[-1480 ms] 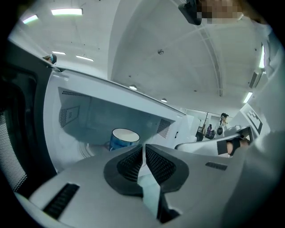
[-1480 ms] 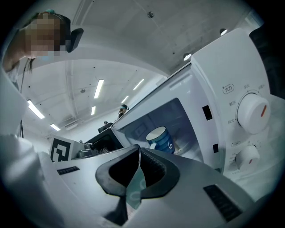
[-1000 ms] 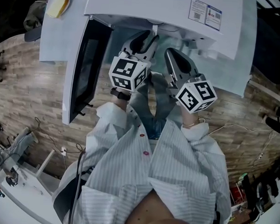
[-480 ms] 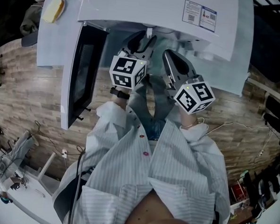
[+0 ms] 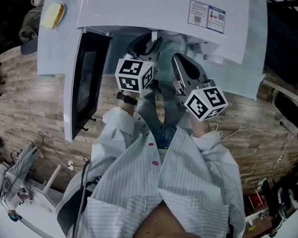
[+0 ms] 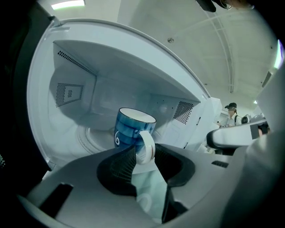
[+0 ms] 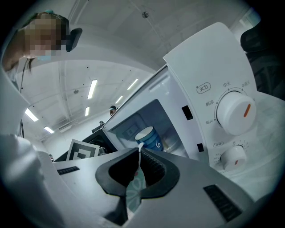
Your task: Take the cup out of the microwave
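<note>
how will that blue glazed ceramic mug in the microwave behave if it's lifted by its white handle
The blue glazed ceramic mug is probably rigid and breakable. Its glossy white handle may slip. Held by the handle alone, it would likely tilt.

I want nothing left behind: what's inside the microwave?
One blue cup with a white handle, upright on the turntable. The left gripper hides the cup's base; its contents can't be seen.

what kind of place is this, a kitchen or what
Most likely a lab or workshop hall, not a home kitchen: the microwave sits on a plain white table, strip lights line a high ceiling, and gear clutters the floor's edges.
</note>
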Demonstrator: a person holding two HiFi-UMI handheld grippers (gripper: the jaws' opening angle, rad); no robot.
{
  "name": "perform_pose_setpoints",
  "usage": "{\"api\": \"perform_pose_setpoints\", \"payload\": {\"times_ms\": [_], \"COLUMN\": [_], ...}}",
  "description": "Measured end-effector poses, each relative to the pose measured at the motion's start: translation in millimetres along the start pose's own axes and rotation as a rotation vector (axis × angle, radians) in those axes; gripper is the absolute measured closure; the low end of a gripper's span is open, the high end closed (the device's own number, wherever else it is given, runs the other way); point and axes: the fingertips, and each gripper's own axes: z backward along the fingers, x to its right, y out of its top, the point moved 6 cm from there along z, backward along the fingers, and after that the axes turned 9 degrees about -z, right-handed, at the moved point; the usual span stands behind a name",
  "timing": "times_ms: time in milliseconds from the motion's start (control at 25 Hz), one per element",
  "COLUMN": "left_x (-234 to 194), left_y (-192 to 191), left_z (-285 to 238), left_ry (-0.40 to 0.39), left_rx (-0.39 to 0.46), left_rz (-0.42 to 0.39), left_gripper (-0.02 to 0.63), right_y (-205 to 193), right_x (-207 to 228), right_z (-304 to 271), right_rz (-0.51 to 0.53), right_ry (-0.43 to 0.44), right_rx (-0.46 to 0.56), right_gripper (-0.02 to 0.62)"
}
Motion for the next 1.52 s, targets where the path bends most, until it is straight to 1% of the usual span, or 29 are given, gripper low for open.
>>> {"api": "perform_pose_setpoints", "payload": {"times_ms": [120,320,520,1000,1400,1520], "left_x": [2.4,6.1,8.3,19.1,28.9,31.1], "left_y": [1.7,3.5,7.7,13.7,16.3,13.0], "left_z": [-1.6,-3.6,0.1,13.5,29.9,34.7], "left_ry": [-0.01,-0.021,-0.037,-0.067,-0.085,-0.09], "left_rx": [0.002,-0.008,0.009,0.023,0.033,0.019], "left_rz": [-0.015,-0.058,-0.092,-0.089,-0.072,-0.062], "left_gripper": [0.509,0.518,0.534,0.54,0.543,0.543], "right_y": [-0.5,-0.7,-0.7,2.2,4.6,6.0], "right_x": [1.3,1.5,-0.2,-9.0,-19.9,-23.8], "right_z": [0.8,0.8,1.5,5.0,12.5,13.3], "right_rz": [-0.006,-0.008,-0.006,0.005,0.028,0.035], "right_ry": [-0.006,-0.004,-0.002,0.017,0.035,0.043], "right_rx": [0.001,0.002,0.002,0.009,0.015,0.018], "right_gripper": [0.555,0.555,0.555,0.555,0.555,0.555]}}
